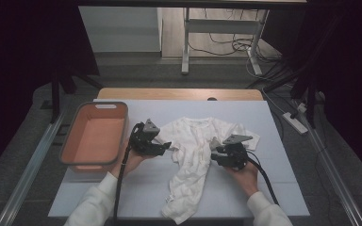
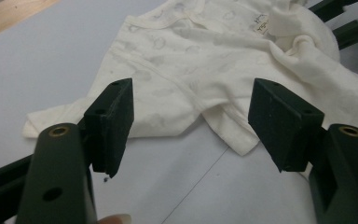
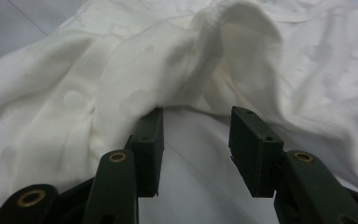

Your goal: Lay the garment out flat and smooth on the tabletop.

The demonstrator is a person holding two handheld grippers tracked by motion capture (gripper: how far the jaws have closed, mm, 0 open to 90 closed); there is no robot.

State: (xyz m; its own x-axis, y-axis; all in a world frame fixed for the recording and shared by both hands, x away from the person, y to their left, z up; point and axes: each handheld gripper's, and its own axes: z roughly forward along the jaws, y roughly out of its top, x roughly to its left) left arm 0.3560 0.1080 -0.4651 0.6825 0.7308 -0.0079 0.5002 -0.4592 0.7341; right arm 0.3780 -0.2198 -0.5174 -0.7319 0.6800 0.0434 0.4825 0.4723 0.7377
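A cream baby garment lies crumpled on the white table cover, its lower part trailing toward the near edge. My left gripper hovers at the garment's left sleeve with its jaws wide apart; in the left gripper view the sleeve lies just beyond the open gripper. My right gripper is at the garment's right side, also open. In the right gripper view a raised fold of cloth stands right over the jaw tips, and its left edge touches one jaw.
An orange tub with a grey rim stands at the table's left side, empty. The wooden table edge runs along the back. A desk frame and cables lie on the floor beyond.
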